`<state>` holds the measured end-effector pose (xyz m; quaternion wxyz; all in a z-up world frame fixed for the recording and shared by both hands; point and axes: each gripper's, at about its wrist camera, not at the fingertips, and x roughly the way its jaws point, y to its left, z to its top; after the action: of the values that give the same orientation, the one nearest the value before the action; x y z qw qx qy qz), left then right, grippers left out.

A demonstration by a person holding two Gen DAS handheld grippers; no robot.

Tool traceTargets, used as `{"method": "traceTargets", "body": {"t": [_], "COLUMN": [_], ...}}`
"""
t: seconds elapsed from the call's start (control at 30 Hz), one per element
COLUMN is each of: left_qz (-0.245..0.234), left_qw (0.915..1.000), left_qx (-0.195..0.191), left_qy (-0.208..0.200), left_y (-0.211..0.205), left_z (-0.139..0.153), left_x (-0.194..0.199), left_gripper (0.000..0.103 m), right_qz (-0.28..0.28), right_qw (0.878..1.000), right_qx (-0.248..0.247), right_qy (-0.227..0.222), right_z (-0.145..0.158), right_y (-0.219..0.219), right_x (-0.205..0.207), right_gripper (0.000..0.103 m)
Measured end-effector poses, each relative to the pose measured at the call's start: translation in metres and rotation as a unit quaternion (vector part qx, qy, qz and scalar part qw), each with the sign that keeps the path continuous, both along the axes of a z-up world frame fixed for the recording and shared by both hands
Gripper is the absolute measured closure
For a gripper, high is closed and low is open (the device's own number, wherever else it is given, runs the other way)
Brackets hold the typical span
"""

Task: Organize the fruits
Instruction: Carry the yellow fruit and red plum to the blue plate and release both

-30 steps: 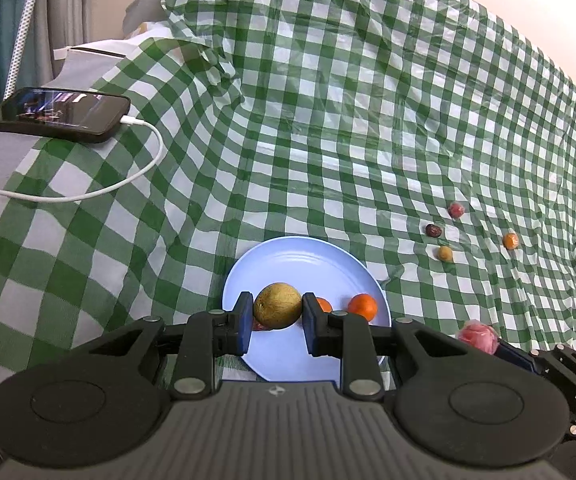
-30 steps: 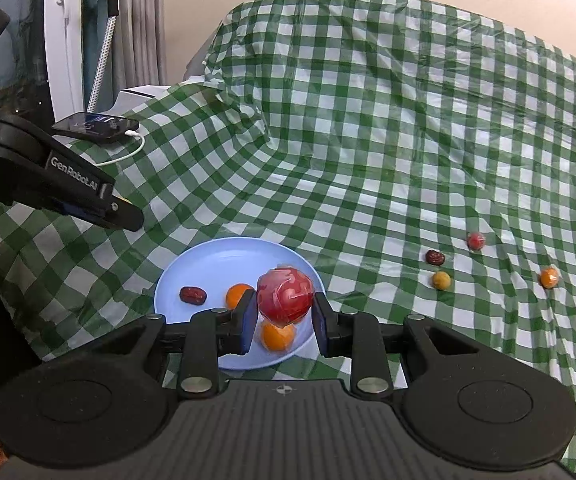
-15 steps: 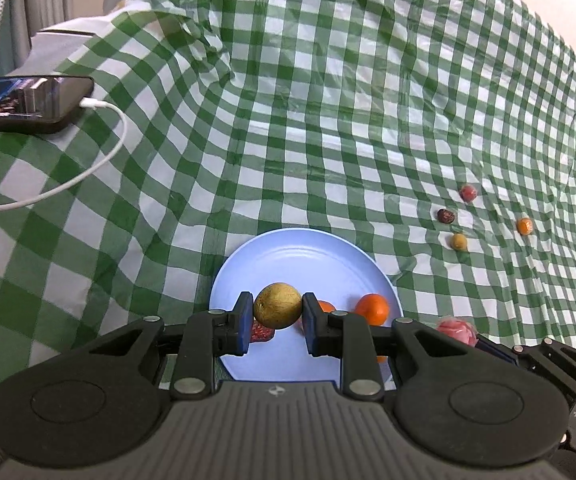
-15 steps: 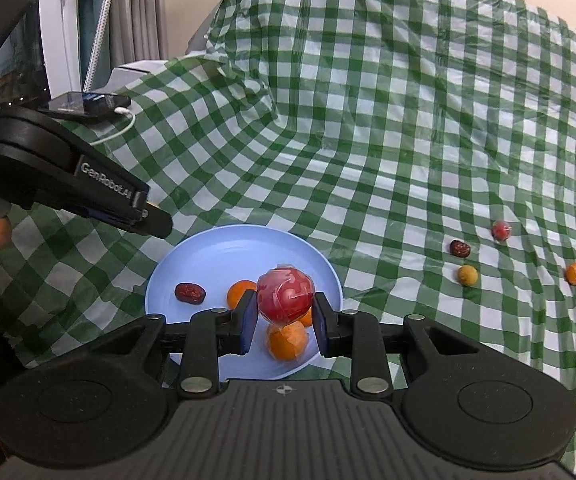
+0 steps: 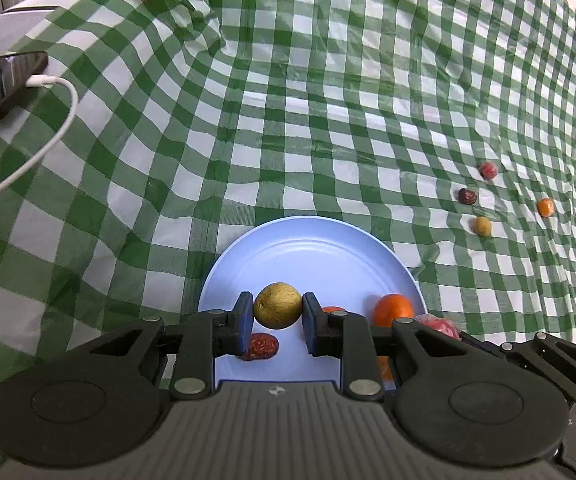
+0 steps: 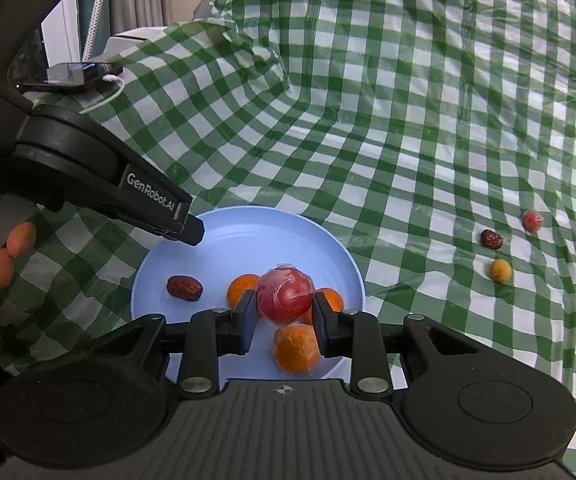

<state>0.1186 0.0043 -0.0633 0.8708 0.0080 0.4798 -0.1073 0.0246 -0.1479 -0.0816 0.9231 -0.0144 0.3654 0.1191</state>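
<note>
Both tools hang over the blue plate point(image 6: 340, 252), each closed on a fruit: the left tool point(image 5: 277, 318) pinches a yellow-green fruit point(image 5: 277, 305), the right tool point(image 6: 285, 320) a wrapped red fruit point(image 6: 285, 294). The round fruits could, I'd guess, roll off once released, or knock the oranges point(image 6: 296, 348) at the plate's 5 o'clock rim. Four small fruits point(image 6: 500, 270) wait at 3 o'clock on the table point(image 6: 408, 120).

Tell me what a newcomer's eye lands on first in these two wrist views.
First, the two clamped fruits: the left gripper holds a round yellow-green fruit, and the right gripper holds a red plastic-wrapped ball-shaped fruit, both over the round light-blue plate. Next, the green-and-white checked tablecloth filling both views, with four small loose fruits on it to the plate's right.
</note>
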Motion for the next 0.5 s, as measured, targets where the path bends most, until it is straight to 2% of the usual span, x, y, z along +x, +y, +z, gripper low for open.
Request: {"method": "traceTargets", "body": {"t": [0.4,0.43,0.47,0.5], "left_qz": [-0.009,-0.012,-0.015,-0.013], "left_qw": [0.9995,0.9994,0.9994,0.9995], "left_qx": [0.026,0.025,0.023,0.023], "left_qy": [0.018,0.020,0.021,0.019], "left_y": [-0.003,-0.004,-0.004,-0.005], "left_z": [-0.019,-0.019,-0.019,-0.017], "left_x": [0.019,0.021,0.022,0.023], "left_gripper": [0.073,0.058,0.028,0.011], "right_qz": [0.009,0.011,0.015,0.017], "right_qw": [0.999,0.999,0.999,0.999], "right_qx": [-0.005,-0.003,0.000,0.002], "right_qy": [0.030,0.033,0.036,0.038], "right_z": [-0.017,-0.017,-0.017,-0.016], "right_y": [0.002,0.003,0.003,0.004], "right_x": [0.022,0.024,0.028,0.030], "right_gripper": [0.072,0.071,0.070,0.057]}}
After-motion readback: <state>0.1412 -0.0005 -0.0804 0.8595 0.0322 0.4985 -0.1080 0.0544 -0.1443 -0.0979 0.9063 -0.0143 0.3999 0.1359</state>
